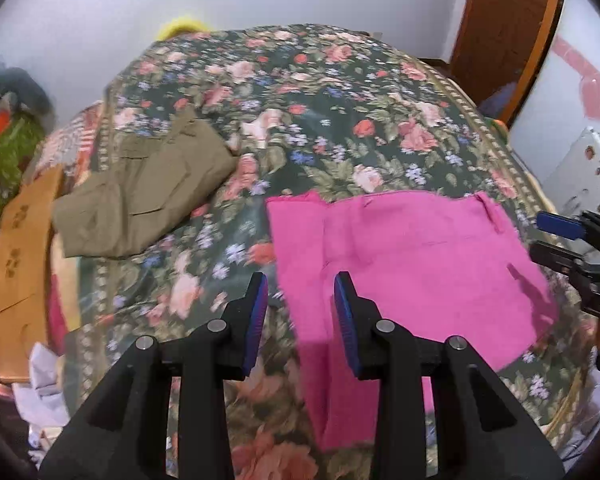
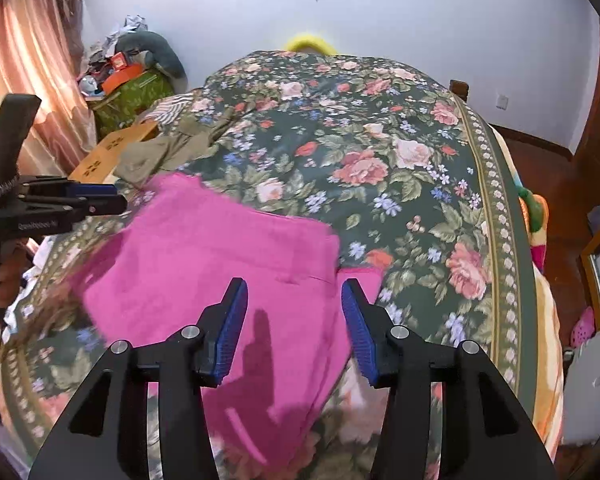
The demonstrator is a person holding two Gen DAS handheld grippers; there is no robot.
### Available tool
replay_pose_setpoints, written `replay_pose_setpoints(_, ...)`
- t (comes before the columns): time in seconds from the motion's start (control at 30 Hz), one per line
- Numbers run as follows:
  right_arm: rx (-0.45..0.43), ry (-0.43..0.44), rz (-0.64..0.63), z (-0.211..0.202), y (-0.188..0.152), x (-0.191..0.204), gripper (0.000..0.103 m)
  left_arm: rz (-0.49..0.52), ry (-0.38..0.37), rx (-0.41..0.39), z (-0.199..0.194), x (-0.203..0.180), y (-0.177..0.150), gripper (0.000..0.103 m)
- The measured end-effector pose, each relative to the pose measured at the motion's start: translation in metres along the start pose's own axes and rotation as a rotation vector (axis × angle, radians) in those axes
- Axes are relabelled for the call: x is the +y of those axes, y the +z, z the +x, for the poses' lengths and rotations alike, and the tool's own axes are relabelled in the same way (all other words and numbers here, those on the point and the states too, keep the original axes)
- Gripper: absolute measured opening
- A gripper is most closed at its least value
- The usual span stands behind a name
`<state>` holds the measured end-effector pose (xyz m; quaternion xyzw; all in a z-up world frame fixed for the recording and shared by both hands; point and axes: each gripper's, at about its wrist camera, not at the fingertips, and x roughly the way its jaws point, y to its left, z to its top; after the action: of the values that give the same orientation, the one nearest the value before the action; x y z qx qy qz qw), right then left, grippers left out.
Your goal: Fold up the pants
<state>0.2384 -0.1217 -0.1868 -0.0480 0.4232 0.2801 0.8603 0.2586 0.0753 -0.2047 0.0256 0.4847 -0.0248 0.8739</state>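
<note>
Pink pants point(image 1: 412, 264) lie partly folded on the floral bedspread point(image 1: 340, 120), near its front edge; they also show in the right wrist view point(image 2: 220, 264). My left gripper point(image 1: 300, 320) is open and empty, hovering over the left edge of the pink pants. My right gripper point(image 2: 296, 328) is open and empty above the right part of the pants. The right gripper also shows at the right edge of the left wrist view point(image 1: 560, 240). The left gripper shows at the left of the right wrist view point(image 2: 112, 198).
Folded olive-green pants point(image 1: 140, 196) lie on the bed's left side, beside a brown cardboard piece point(image 1: 20, 264). A cluttered pile point(image 2: 132, 76) and curtain point(image 2: 24, 80) stand at left. A wooden door point(image 1: 504, 28) is at the back right. The bedspread point(image 2: 380, 160) fills the middle.
</note>
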Motion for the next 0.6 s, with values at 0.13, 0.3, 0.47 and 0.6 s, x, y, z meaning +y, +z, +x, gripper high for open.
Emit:
replay_pose_setpoints(0.13, 0.014, 0.024, -0.004, -0.003, -0.013, 0.013, 0.045, -0.039, -0.058, -0.001, -0.010, 0.004, -0.008, 0.035)
replay_pose_setpoints(0.3, 0.106, 0.016, 0.002, 0.018, -0.036, 0.017, 0.045, -0.003, -0.073, 0.054, -0.002, -0.007, -0.029, 0.039)
replay_pose_setpoints(0.47, 0.115, 0.041, 0.083, 0.012, -0.045, 0.007, 0.046, -0.004, -0.042, 0.093, 0.012, -0.004, -0.050, 0.047)
replay_pose_setpoints(0.6, 0.109, 0.008, 0.088, -0.003, -0.044, 0.003, 0.053, 0.012, -0.045, 0.054, -0.007, 0.000, -0.045, 0.057)
